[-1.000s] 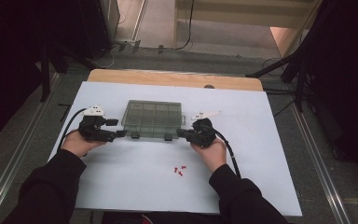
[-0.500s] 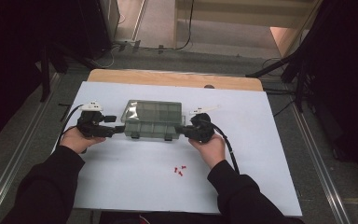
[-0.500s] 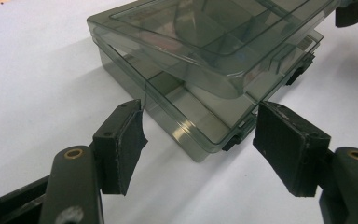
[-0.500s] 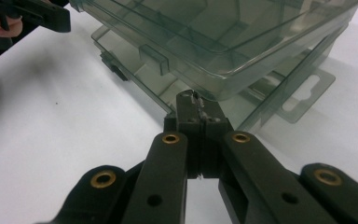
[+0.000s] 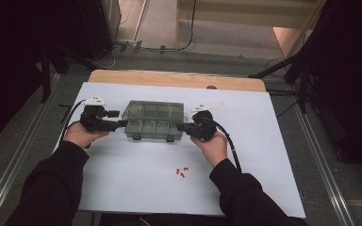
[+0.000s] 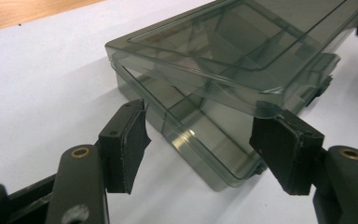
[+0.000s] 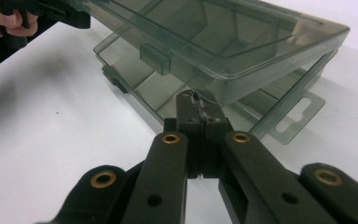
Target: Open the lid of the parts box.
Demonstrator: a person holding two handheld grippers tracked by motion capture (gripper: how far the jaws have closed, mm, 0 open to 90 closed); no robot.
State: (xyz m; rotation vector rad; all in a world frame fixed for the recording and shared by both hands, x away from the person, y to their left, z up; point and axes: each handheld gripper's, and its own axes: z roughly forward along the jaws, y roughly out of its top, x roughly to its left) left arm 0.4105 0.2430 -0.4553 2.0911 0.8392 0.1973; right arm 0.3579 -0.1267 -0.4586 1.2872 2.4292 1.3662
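A smoky clear compartment box (image 5: 154,120) lies in the middle of the white sheet, its lid tilted up off the base (image 7: 223,46). My left gripper (image 5: 121,125) is at the box's left end. Its jaws stand open around that end (image 6: 205,140) and have just been closing. The left pad (image 6: 126,144) is clear of the box (image 6: 223,70); the right pad sits at the lid's corner. My right gripper (image 5: 181,127) is at the box's right end, jaws shut. Its tip (image 7: 198,105) is wedged in the gap under the lid's edge.
A few small red pieces (image 5: 182,172) lie on the white sheet (image 5: 264,165) in front of the box. A wooden table edge (image 5: 176,80) runs along the back. Dark stands and cables line the floor at both sides.
The right gripper has edged left against the box's end. The lid now stands tilted up off the base. The left hand has hardly moved.
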